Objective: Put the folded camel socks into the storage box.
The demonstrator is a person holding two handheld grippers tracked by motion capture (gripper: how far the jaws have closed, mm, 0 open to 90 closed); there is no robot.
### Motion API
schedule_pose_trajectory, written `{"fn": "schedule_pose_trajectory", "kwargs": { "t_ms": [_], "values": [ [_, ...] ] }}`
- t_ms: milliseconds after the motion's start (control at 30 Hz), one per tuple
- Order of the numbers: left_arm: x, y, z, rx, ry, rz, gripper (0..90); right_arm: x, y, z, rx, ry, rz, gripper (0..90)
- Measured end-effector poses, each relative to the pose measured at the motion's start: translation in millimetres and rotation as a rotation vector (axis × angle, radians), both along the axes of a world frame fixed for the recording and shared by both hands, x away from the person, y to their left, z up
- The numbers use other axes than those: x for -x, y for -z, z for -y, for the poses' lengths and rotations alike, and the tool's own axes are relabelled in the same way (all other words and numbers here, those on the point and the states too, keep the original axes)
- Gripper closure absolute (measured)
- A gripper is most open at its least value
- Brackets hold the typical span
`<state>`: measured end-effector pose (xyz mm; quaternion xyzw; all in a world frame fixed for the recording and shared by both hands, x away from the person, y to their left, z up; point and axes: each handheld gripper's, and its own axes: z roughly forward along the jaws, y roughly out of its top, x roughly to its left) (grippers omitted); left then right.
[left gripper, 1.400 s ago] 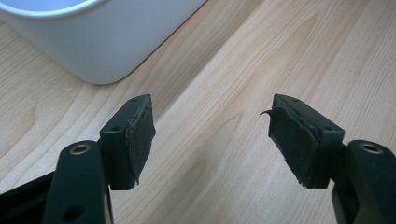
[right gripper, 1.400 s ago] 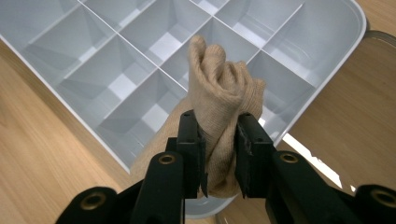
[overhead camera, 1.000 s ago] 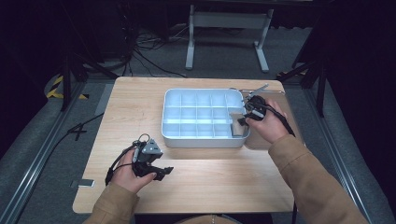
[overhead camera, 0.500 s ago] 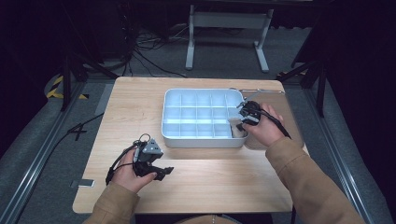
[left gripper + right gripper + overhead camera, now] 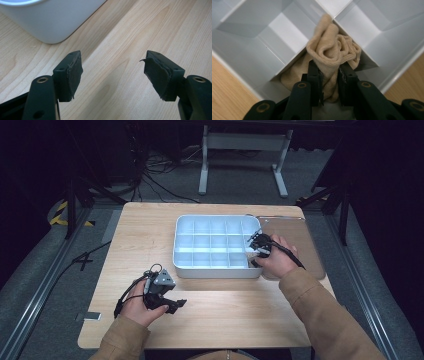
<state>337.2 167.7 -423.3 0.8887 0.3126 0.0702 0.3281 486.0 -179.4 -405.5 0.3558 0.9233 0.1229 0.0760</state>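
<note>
A white tray [image 5: 215, 271] with many small compartments stands mid-table. My right gripper [image 5: 258, 246] reaches over its right edge into a compartment near the front right corner. In the right gripper view this gripper [image 5: 329, 68] is shut on a bunched beige knitted cloth [image 5: 332, 48], which lies against the tray's dividers [image 5: 287, 27] and spills over one of them. My left gripper [image 5: 169, 303] rests low over the bare wood in front of the tray's left corner. Its jaws [image 5: 112, 67] are open with nothing between them, and the tray's rounded corner [image 5: 50, 22] is just ahead.
A clear flat lid [image 5: 300, 240] lies on the table right of the tray, under the right hand. Bare wood spans the table's left and front. Cables and a metal stand [image 5: 245, 150] sit on the floor beyond the far edge.
The right hand has shifted a little left and toward the front over the tray's right edge, carrying the beige cloth lower into the compartment. The left gripper has stayed put.
</note>
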Motion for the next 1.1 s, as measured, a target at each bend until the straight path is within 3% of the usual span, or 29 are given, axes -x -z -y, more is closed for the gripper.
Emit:
{"fn": "schedule_pose_trajectory", "kwargs": {
  "t_ms": [133,300,467,833,1100],
  "values": [
    [1.0,0.2,-0.6,-0.005,-0.003,0.000,31.3,-5.3,11.1,-3.7,0.032,-0.006,-0.025,74.6],
    [2.4,2.3,-2.7,-0.013,0.001,-0.001,31.2,-11.0,12.7,-6.7,0.050,-0.001,-0.059,74.4],
    [5.2,2.6,-7.1,-0.007,-0.019,-0.009,31.2,-11.4,12.6,-6.1,0.046,-0.014,-0.058,73.3],
    [6.8,2.2,-9.7,-0.008,-0.033,-0.011,31.1,-2.0,-0.5,1.4,-0.025,-0.031,-0.010,62.5],
    [7.1,0.7,-9.4,-0.009,-0.027,-0.006,31.1,6.1,-29.9,15.5,-0.134,-0.022,0.064,60.2]
  ]
}}
